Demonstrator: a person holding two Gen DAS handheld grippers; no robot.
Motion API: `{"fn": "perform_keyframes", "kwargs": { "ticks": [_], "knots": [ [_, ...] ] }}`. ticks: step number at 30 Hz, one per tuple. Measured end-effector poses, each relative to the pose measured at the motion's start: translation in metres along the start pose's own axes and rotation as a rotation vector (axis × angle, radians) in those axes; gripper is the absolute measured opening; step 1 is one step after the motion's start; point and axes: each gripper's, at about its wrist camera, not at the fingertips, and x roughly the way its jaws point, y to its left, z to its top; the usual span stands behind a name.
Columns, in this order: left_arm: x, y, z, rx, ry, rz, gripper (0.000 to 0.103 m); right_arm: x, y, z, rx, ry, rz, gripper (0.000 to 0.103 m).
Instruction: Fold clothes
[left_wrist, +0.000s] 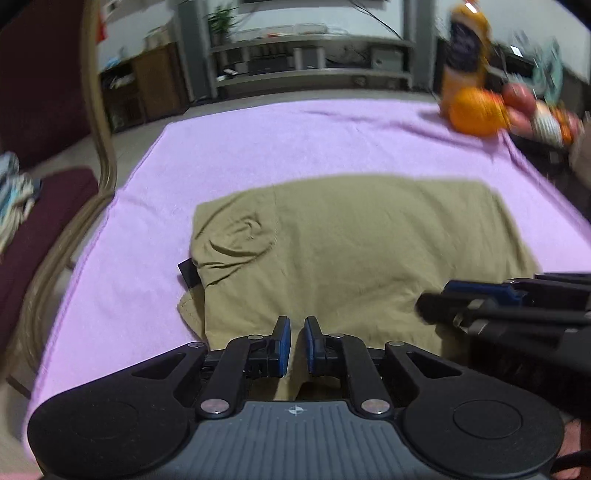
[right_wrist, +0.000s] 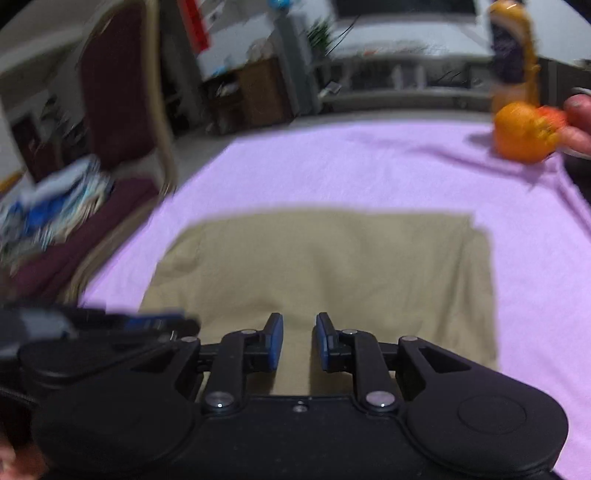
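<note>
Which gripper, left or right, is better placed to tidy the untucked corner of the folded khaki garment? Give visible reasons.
Left, probably. The left gripper hangs over the khaki garment near its rumpled left edge, where a layer and black tag poke out. The right gripper sits further right.

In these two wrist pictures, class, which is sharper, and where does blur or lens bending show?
Left wrist view: sharper; the folded khaki garment shows clear wrinkles, though the round orange fruit smears. Right wrist view: blurred throughout, garment creases gone. Both: fisheye curves the lilac tablecloth edges.
</note>
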Motion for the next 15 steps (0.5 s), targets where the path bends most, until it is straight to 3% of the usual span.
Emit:
{"fn": "perform_keyframes", "kwargs": {
  "ticks": [4,8,11,15],
  "knots": [
    [-0.013,-0.005,-0.012,0.062,0.021,0.007,0.011,-0.019,0.014,-0.025,-0.146,0.027,-0.051,0.02],
    [-0.032,0.002,-0.018,0.044,0.04,-0.001,0.012,-0.043,-0.002,-0.029,-0.063,0.086,-0.022,0.02],
    [-0.058,0.025,-0.015,-0.068,-0.031,-0.065,0.02,-0.063,-0.015,-0.029,0.02,0.068,-0.007,0.029],
    [-0.068,0.068,-0.007,-0.275,-0.095,-0.082,0.038,-0.092,-0.044,-0.025,0.171,-0.047,0.01,0.036]
  ]
}}
